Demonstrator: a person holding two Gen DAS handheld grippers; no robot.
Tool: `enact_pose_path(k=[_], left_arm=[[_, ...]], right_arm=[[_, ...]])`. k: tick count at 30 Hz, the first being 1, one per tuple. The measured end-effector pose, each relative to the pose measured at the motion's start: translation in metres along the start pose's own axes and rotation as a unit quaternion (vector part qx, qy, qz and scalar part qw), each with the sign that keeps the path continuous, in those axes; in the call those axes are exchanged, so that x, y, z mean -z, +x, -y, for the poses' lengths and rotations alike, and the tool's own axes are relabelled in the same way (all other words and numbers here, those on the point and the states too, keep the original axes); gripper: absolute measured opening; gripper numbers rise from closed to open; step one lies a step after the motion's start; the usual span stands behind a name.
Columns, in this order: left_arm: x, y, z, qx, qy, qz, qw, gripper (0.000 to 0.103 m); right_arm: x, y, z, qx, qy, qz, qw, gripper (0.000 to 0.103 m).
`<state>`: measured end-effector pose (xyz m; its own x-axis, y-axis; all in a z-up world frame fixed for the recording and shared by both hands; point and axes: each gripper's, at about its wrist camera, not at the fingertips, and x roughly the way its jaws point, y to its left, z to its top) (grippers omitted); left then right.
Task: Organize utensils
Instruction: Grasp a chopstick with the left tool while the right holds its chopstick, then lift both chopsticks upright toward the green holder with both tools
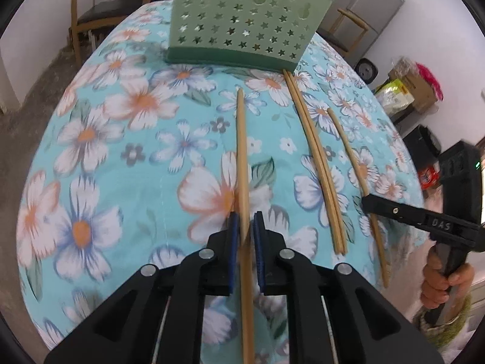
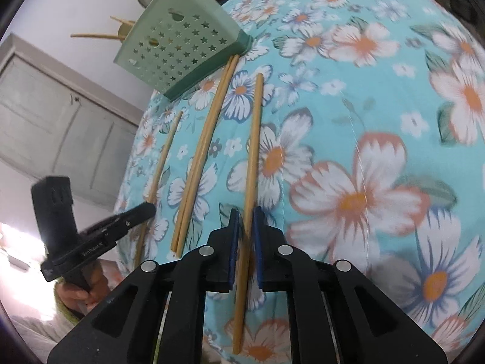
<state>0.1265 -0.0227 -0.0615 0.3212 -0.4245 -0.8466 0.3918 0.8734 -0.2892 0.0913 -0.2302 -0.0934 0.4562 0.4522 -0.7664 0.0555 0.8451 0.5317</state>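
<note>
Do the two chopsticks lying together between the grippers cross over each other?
No, the pair of chopsticks lies side by side on the floral tablecloth, running parallel along its whole length.

I see the holder (image 1: pixel 245 27) at the table's (image 1: pixel 121 157) far side; four chopsticks (image 1: pixel 315 157) lie on the cloth before it, side by side.

A pale green utensil holder (image 1: pixel 242 24) pierced with star holes stands upright. A pair of bamboo chopsticks (image 1: pixel 315 157) lies side by side, tips touching the holder's base. One single chopstick (image 1: pixel 242 157) lies left of the pair, another (image 1: pixel 348 148) right; both stop short of the holder.
</note>
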Motion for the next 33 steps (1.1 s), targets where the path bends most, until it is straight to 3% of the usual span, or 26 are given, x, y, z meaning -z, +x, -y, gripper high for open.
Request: enact_pose_path(k=[9,20,26,33], left_arm=[[-0.051,0.030,0.002,-0.033,0.027,-0.006,0.9991,0.010],[-0.081,0.048,0.005,-0.054,0.037,0.011,0.9978,0.010],[-0.084,0.048,0.018,-0.093,0.050,0.027,0.9940,0.007],[-0.075,0.019,0.040,-0.134,0.093,0.071,0.9840,0.006]], right_arm=[[-0.049,0.027,-0.011,0.034,-0.028,0.002,0.999,0.012],[-0.085,0.057,-0.017,0.049,-0.028,0.010,0.998,0.005],[-0.079,0.044,-0.009,0.037,-0.011,0.018,0.999,0.005],[-0.071,0.002,-0.003,0.011,-0.012,0.041,0.999,0.004]])
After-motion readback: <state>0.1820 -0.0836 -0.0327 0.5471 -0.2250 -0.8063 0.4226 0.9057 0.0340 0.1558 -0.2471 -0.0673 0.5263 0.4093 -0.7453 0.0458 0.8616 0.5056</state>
